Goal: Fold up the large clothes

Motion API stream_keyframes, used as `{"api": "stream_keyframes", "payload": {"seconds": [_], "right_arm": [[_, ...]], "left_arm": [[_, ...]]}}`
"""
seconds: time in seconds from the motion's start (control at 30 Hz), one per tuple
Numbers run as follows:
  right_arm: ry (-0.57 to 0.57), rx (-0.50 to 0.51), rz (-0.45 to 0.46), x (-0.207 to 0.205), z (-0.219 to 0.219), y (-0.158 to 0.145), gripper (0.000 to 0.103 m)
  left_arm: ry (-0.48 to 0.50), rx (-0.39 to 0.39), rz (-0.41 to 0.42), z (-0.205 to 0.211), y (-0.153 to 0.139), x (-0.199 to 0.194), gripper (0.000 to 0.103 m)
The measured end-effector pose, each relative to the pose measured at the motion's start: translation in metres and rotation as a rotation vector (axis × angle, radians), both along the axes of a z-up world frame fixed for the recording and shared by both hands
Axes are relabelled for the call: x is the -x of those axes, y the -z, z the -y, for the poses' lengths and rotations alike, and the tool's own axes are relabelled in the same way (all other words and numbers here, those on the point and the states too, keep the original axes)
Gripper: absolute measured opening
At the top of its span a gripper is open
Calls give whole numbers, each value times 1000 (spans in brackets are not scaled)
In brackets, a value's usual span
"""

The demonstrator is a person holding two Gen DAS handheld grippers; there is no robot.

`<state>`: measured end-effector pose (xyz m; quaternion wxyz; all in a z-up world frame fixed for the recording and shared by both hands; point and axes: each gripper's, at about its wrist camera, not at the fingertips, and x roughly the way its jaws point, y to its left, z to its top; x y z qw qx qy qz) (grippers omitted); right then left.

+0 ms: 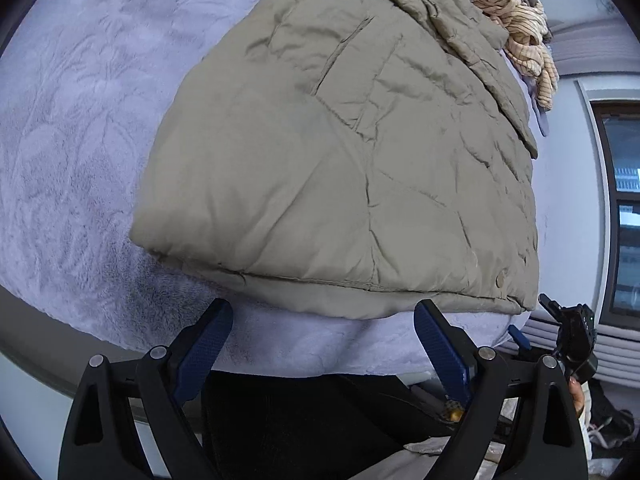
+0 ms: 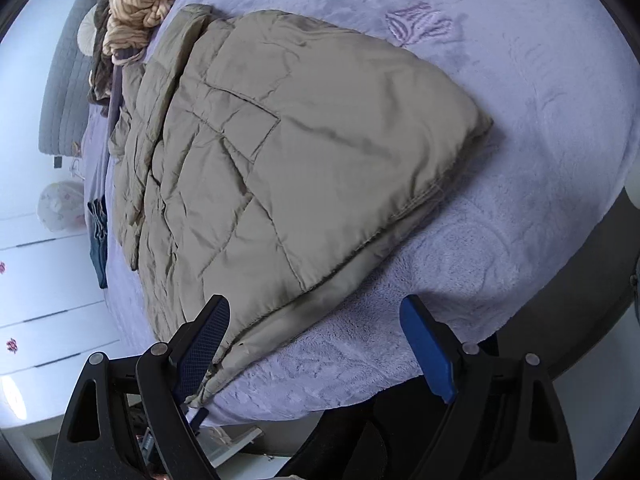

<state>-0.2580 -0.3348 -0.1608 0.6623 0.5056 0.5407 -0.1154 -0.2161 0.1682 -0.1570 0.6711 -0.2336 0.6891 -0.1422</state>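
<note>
On the lilac bed (image 1: 60, 152), the khaki quilted jacket (image 1: 340, 160) is lying folded, long axis running away toward the far clothes pile (image 2: 140, 4). Its near hem is sitting just beyond the left gripper (image 1: 324, 344) and right gripper (image 2: 316, 340), both gaping wide and empty; the right seems slightly nearer.

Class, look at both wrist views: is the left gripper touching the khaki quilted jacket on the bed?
Apart. The left wrist view shows the left gripper open, its fingertips short of the jacket hem, with a strip of lilac blanket between.
</note>
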Motion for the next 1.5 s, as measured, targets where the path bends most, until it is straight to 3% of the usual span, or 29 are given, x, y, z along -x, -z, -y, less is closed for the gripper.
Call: {"api": "stream_keyframes", "payload": {"seconds": [0.23,0.27,0.33,0.37,0.4,0.47,0.5,0.53,0.63,0.83,1.1,1.3,1.5], "right_arm": [[148,-107,47,5,17,14,89],[174,-128,54,5,20,17,89],[221,-165,73,5,23,20,89],[238,-180,86,5,25,21,88],[252,-196,102,5,25,22,81],[259,-222,120,2,24,24,58],[256,-232,123,0,24,25,36],[249,-237,123,-1,22,25,17],[218,-197,120,-8,19,20,9],[88,-83,149,-34,18,-10,7],[-62,46,260,-100,28,-68,7],[-182,129,354,-181,37,-116,7],[-344,213,409,-290,42,-153,7]], "left_arm": [[-128,88,38,2,1,-23,91],[-136,96,42,3,0,-27,85],[-120,91,42,8,0,-35,46],[-108,76,46,11,0,-38,36],[-93,60,55,13,-2,-41,20],[-81,42,95,15,-9,-43,18],[-78,41,119,16,-13,-45,13],[-72,37,137,16,-18,-45,13],[-62,22,187,13,-33,-48,13],[-56,13,285,11,-67,-65,13],[-72,4,438,15,-125,-108,13],[-101,-37,557,30,-168,-164,13],[-146,-123,635,55,-190,-242,13]]}}
